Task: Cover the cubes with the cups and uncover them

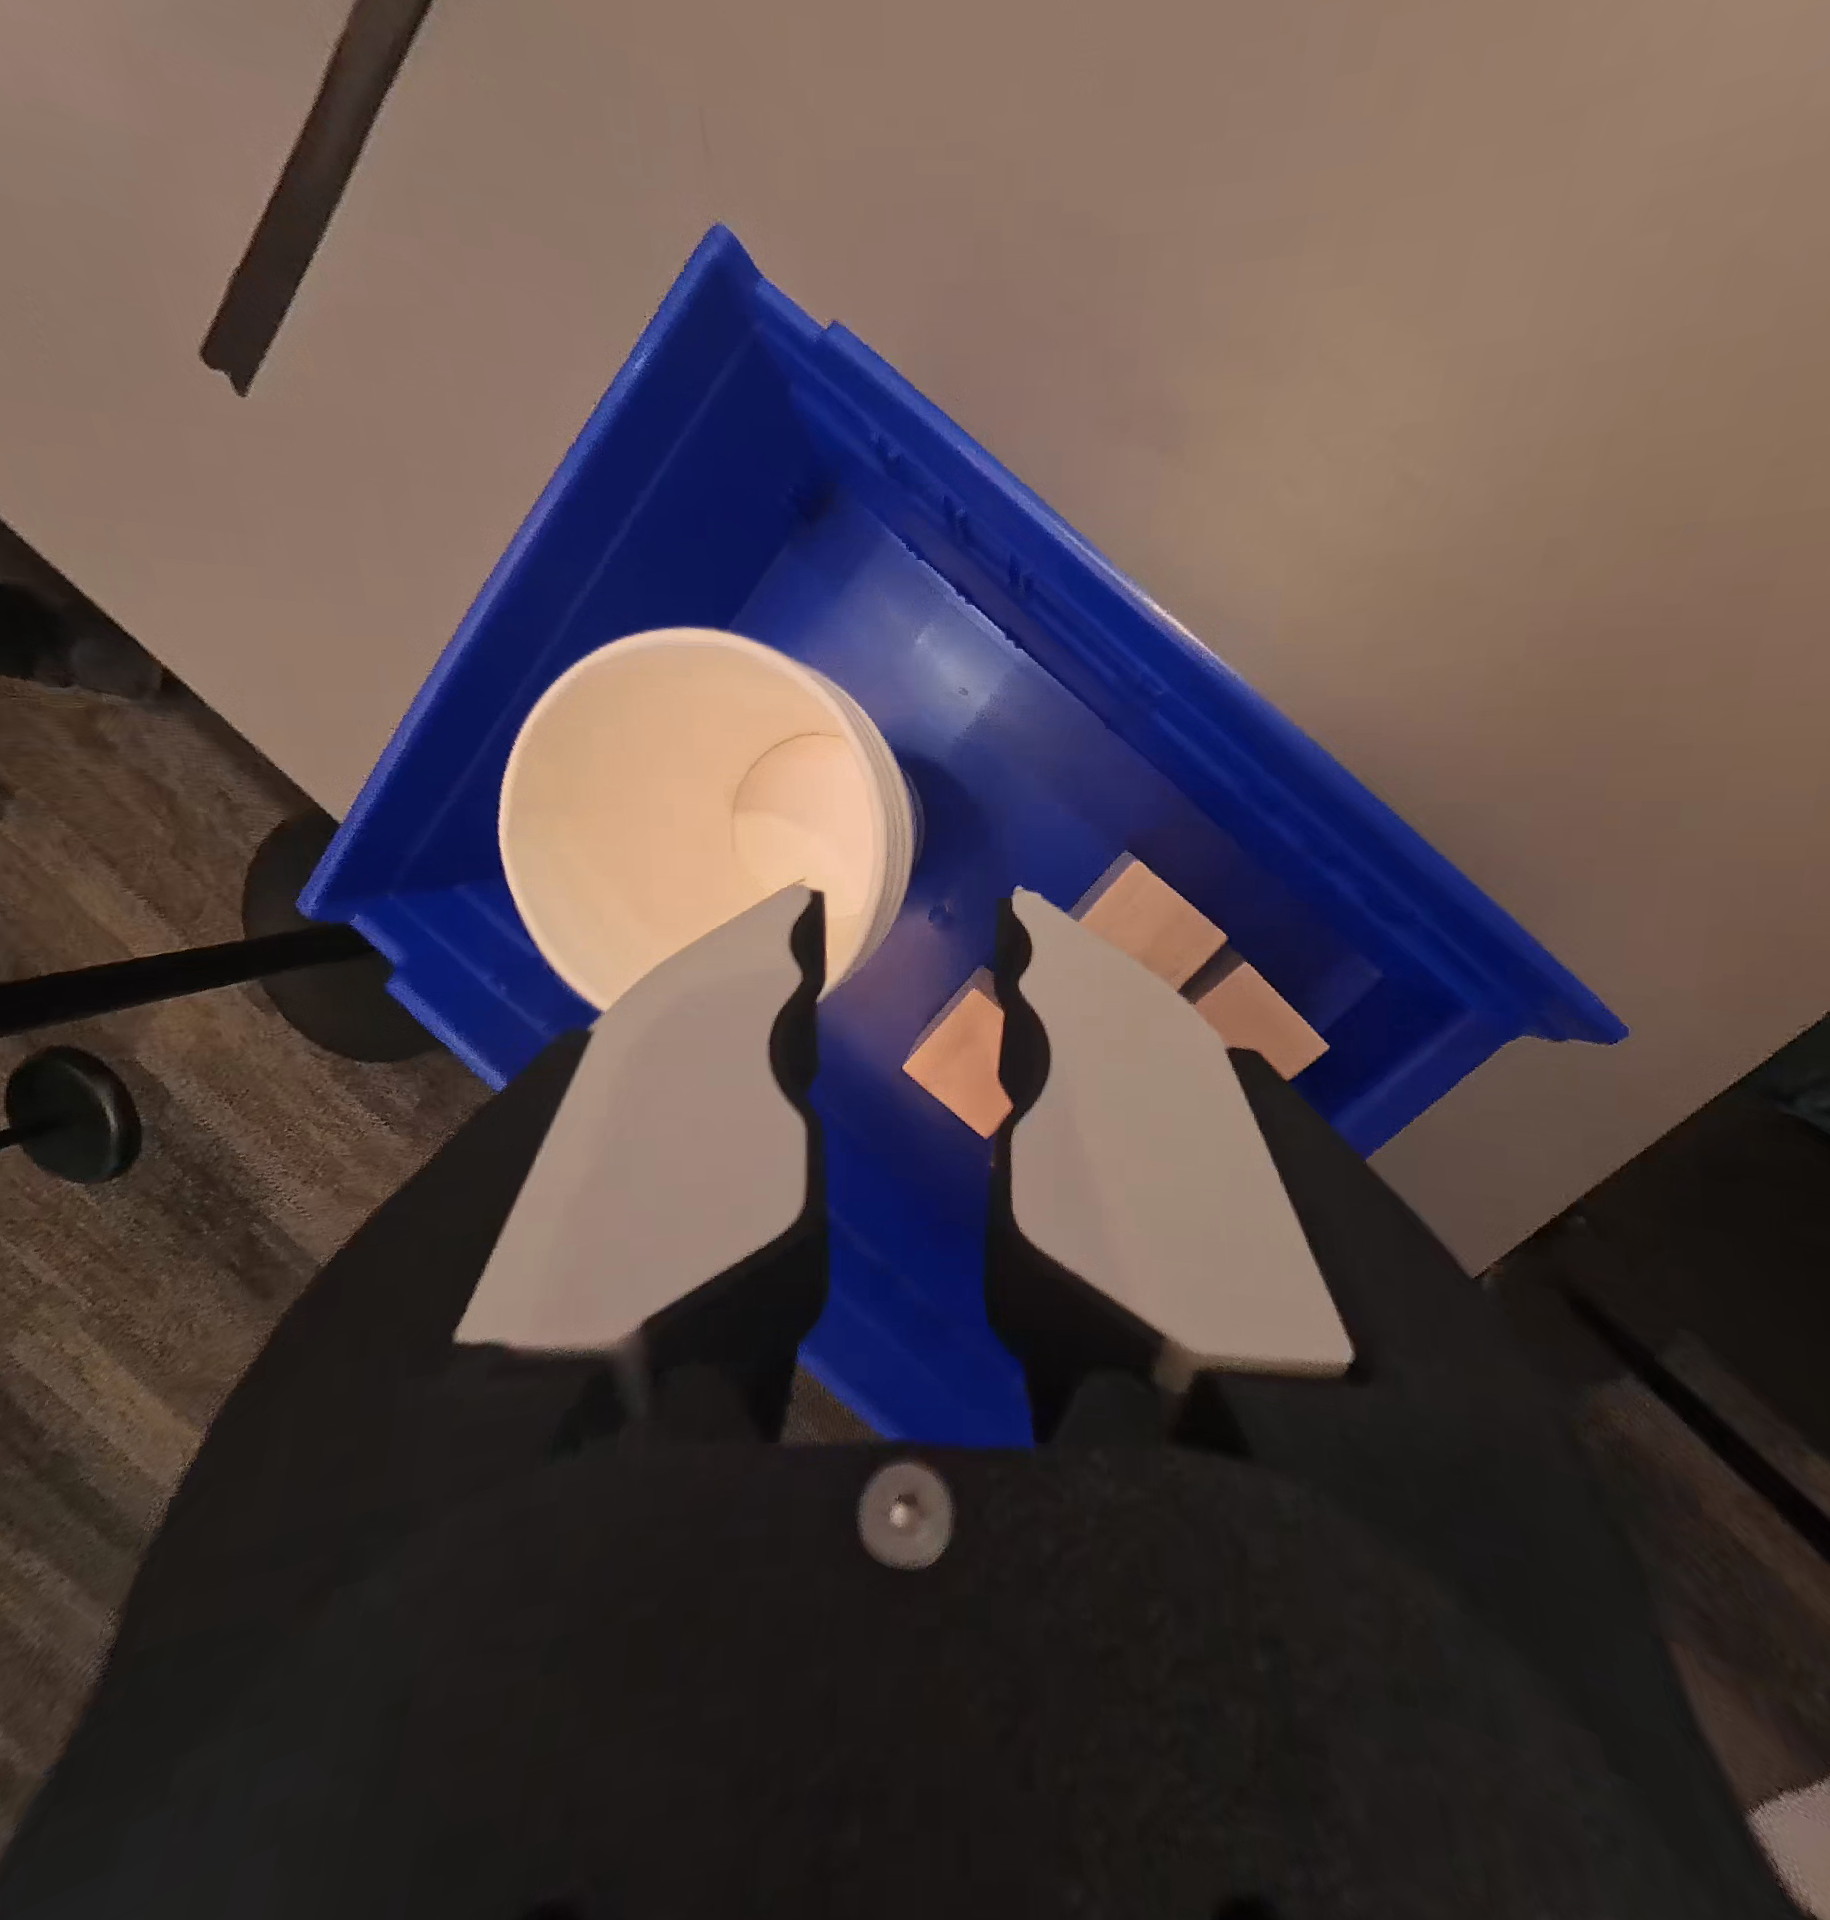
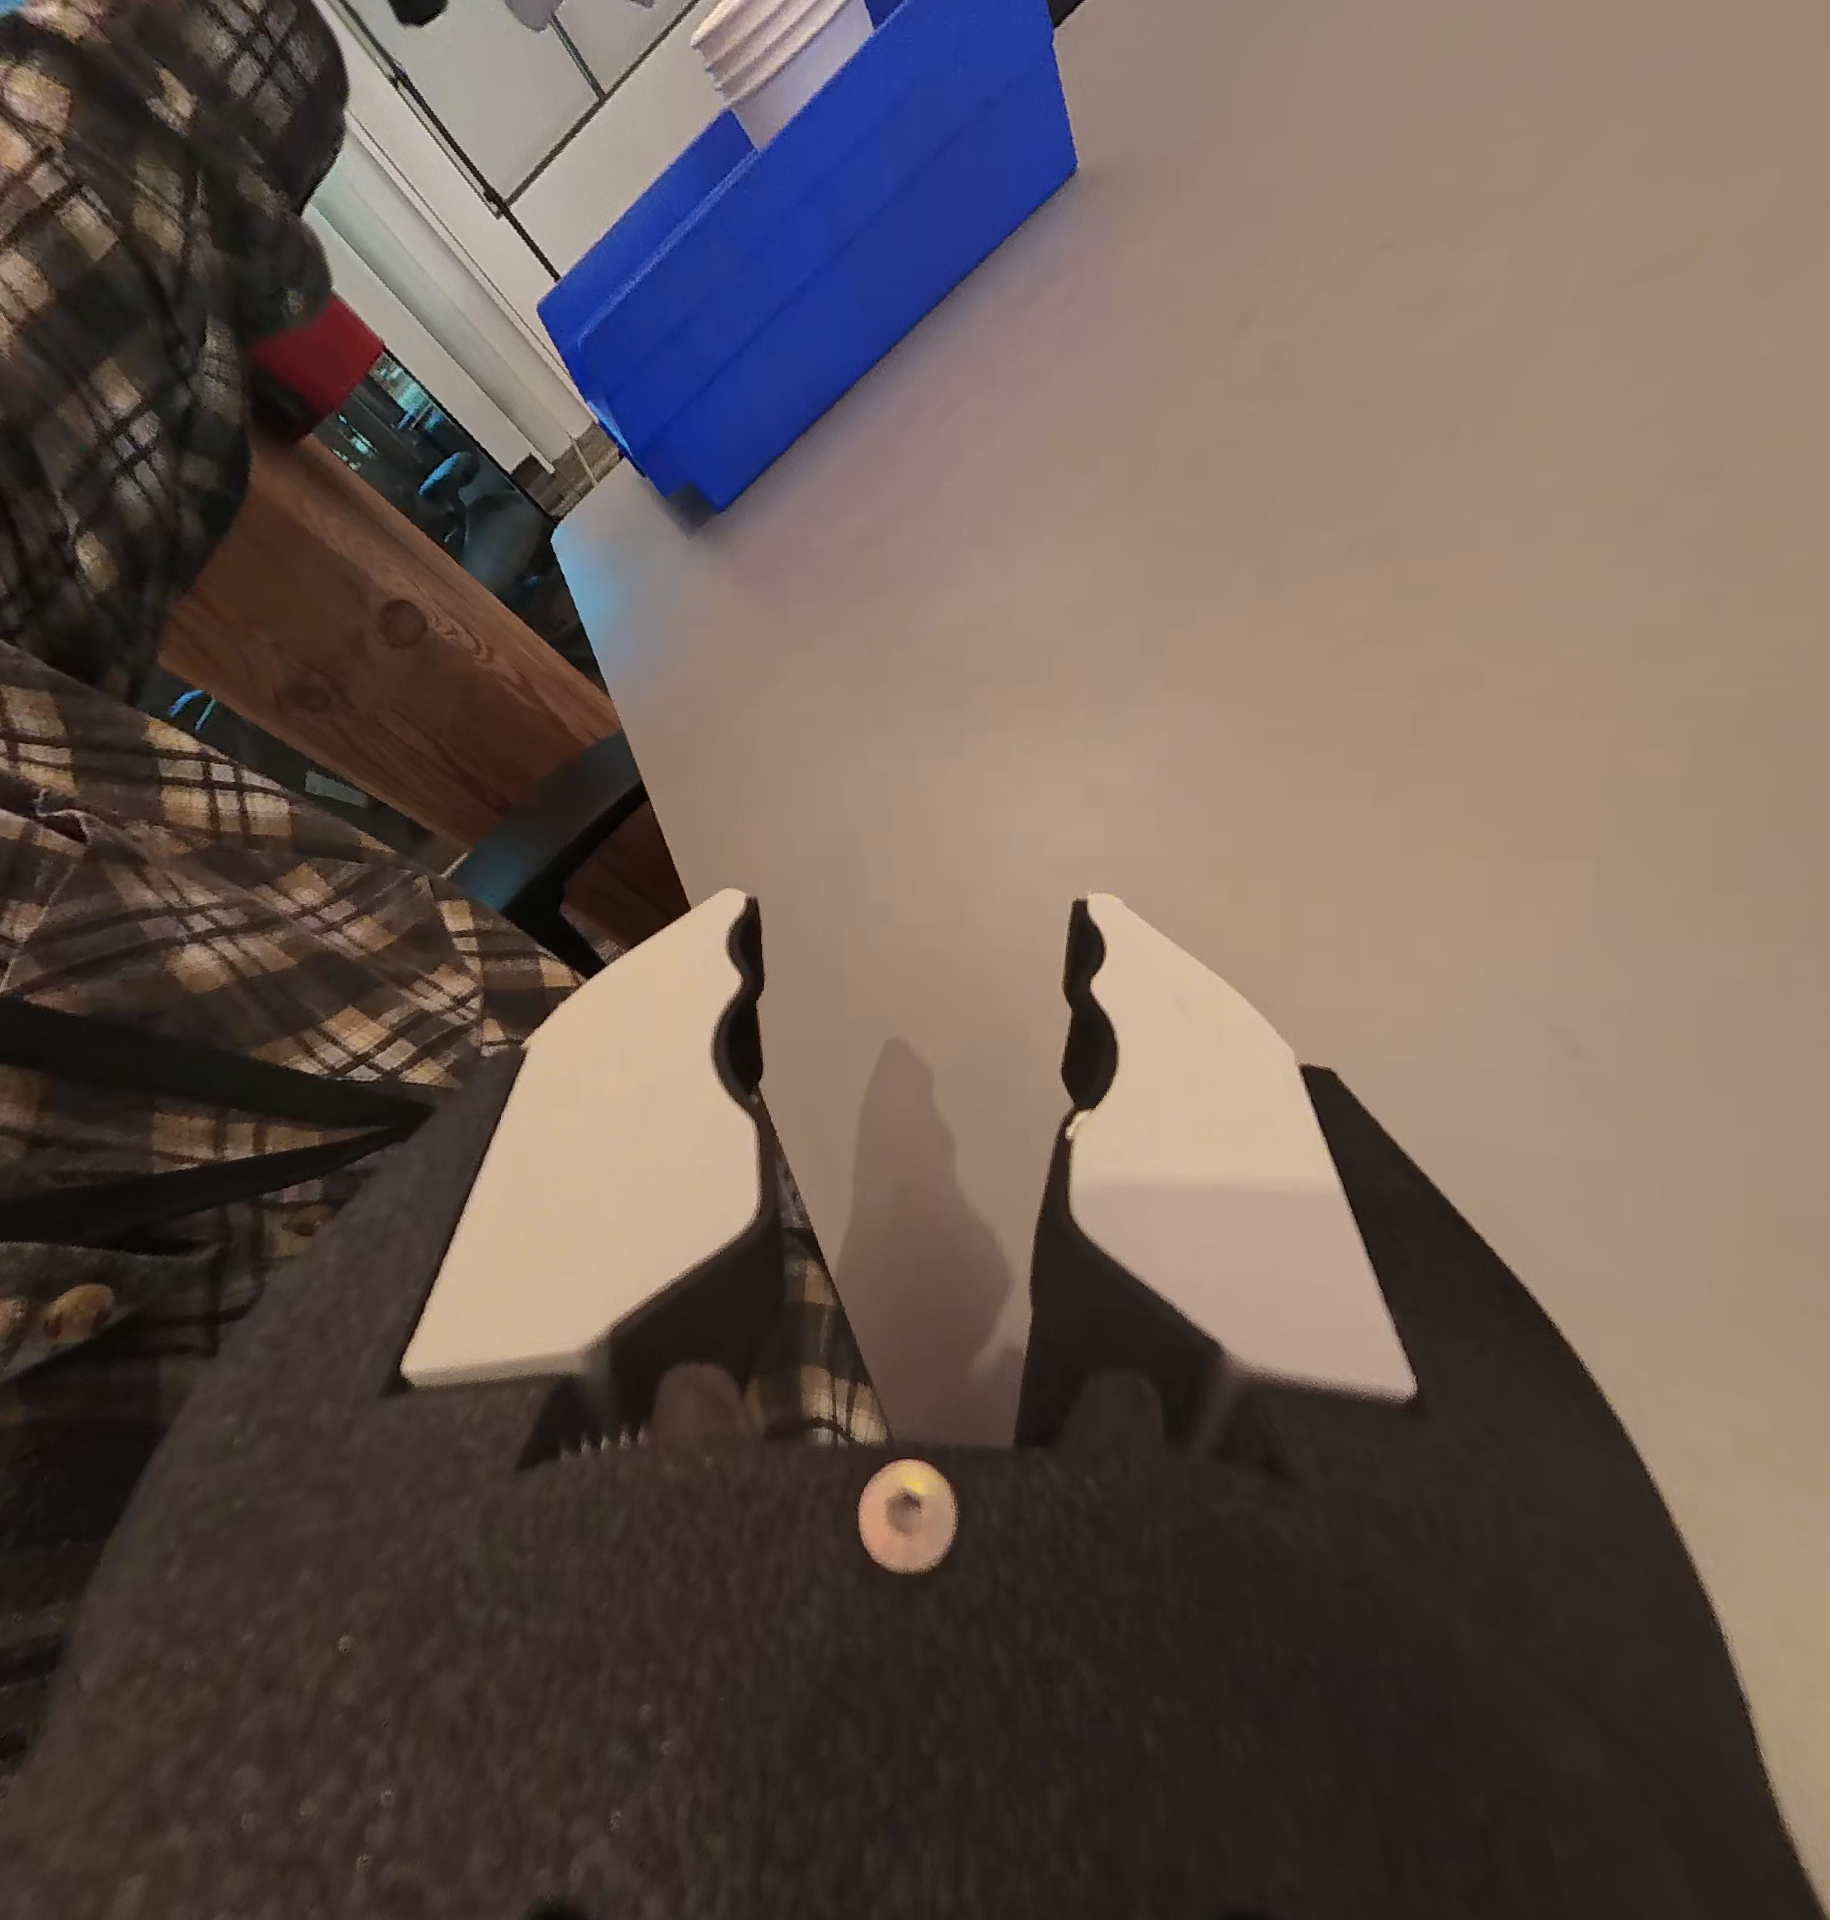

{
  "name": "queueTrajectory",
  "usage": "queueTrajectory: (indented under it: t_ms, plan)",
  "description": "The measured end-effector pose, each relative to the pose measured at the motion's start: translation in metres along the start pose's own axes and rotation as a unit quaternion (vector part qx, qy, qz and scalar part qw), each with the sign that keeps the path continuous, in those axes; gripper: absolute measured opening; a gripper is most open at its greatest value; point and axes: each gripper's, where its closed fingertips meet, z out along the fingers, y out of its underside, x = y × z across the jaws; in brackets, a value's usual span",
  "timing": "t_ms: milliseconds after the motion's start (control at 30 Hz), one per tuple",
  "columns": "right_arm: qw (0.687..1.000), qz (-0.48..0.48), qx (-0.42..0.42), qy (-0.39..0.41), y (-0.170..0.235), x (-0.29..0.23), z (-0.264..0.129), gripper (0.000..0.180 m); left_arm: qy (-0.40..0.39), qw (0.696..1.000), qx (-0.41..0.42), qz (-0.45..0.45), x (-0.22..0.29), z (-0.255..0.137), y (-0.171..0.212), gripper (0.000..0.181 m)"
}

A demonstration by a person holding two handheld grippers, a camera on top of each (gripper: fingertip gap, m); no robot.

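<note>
Stacked white cups (image 1: 693,821) upright inside blue bin (image 1: 578,499); three wooden cubes (image 1: 963,1049) on bin floor beside cups; left gripper (image 1: 906,914) above bin, jaws apart, empty; right gripper (image 2: 916,914) well apart from bin, over grey table (image 2: 1410,623), parted, empty.

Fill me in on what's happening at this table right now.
A person holds a gripper in each hand. The left gripper is open above a blue bin holding a stack of paper cups and three wooden cubes, gripping nothing. The right gripper is open over the bare table, away from the bin. No cube is covered.
</note>
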Motion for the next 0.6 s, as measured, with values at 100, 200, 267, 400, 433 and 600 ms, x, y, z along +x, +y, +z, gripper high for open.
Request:
queueTrajectory:
  t_ms: [100,200,267,400,433,600]
  plan:
    - [1.0,0.007,0.0,0.002,0.002,0.003,-0.001,0.055,0.007,1.0,-0.008,0.005,-0.003,0.008,-0.002,0.028]
    - [1.0,0.012,-0.002,0.005,0.002,0.007,-0.002,0.055,0.006,1.0,-0.012,0.01,-0.004,0.012,0.0,0.027]
    - [1.0,0.014,-0.004,0.003,0.002,0.009,-0.001,0.055,0.006,1.0,-0.014,0.013,-0.006,0.013,0.001,0.027]
    - [1.0,0.008,-0.012,-0.002,-0.001,0.009,0.004,0.055,0.01,1.0,-0.02,0.012,-0.01,0.016,0.002,0.024]
    - [1.0,0.007,-0.013,-0.003,-0.001,0.008,0.005,0.055,0.013,1.0,-0.022,0.011,-0.01,0.016,0.001,0.024]
    - [1.0,0.009,-0.016,-0.004,0.002,0.009,0.007,0.055,0.015,0.999,-0.038,0.018,-0.009,0.021,0.003,0.022]
